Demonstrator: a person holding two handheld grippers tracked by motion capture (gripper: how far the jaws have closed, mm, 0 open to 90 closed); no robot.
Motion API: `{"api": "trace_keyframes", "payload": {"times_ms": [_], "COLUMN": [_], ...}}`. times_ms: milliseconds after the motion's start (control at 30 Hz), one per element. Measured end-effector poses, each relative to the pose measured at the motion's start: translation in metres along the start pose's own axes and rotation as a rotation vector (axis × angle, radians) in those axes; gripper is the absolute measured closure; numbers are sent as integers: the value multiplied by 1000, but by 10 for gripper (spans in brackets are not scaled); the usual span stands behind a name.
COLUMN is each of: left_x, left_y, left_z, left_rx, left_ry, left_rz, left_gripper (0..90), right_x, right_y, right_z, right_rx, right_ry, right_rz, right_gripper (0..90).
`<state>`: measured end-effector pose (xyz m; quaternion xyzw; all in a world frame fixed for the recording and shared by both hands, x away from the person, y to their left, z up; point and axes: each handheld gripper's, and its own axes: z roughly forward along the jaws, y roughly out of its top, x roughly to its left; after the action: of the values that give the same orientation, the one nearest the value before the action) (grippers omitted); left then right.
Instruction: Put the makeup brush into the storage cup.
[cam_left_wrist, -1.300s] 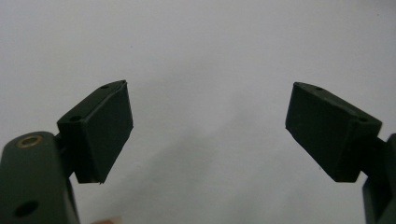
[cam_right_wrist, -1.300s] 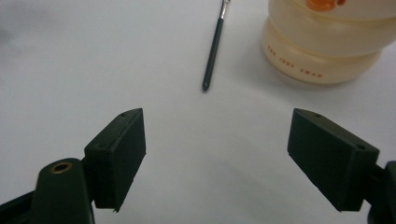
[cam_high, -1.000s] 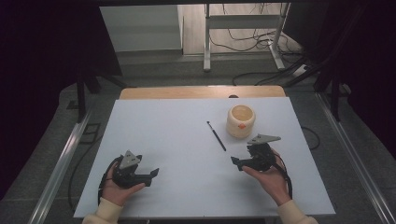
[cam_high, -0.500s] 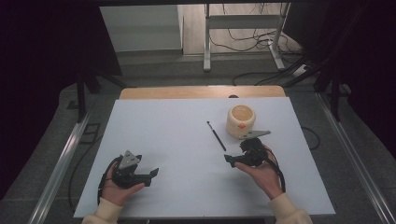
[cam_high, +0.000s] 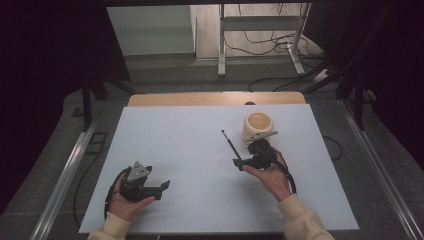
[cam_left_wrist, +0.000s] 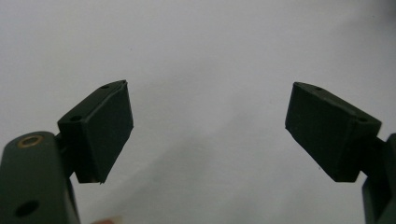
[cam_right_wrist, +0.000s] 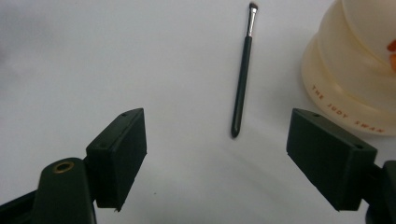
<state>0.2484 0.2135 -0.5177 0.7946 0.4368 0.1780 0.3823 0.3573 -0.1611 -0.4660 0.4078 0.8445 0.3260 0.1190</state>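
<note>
Reaching toward the makeup brush (cam_right_wrist: 242, 88), the right gripper (cam_right_wrist: 217, 158) has its jaws spread wide with nothing between them. That brush lies flat on the white table (cam_high: 190, 150) just beside the cream jar (cam_right_wrist: 355, 70), probably not touching. Best to straddle the handle mid-length, descend square, avoid the jar. Left gripper (cam_left_wrist: 208, 135) sits idle, its jaws apart and empty.

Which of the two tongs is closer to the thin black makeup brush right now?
The right tongs: the thin black makeup brush lies just ahead of their open jaws, beside the cream round jar. The left tongs sit far off.
</note>
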Motion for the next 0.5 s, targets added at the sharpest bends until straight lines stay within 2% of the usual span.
{"api": "trace_keyframes", "payload": {"times_ms": [300,500], "left_x": [0,1], "left_y": [0,0], "left_z": [0,-1], "left_rx": [1,0], "left_ry": [3,2], "left_rz": [5,5], "left_gripper": [152,152], "right_x": [0,1], "right_y": [9,16], "right_z": [14,19], "right_rx": [39,46], "right_ry": [4,8], "right_rz": [7,13], "right_gripper": [208,210]}}
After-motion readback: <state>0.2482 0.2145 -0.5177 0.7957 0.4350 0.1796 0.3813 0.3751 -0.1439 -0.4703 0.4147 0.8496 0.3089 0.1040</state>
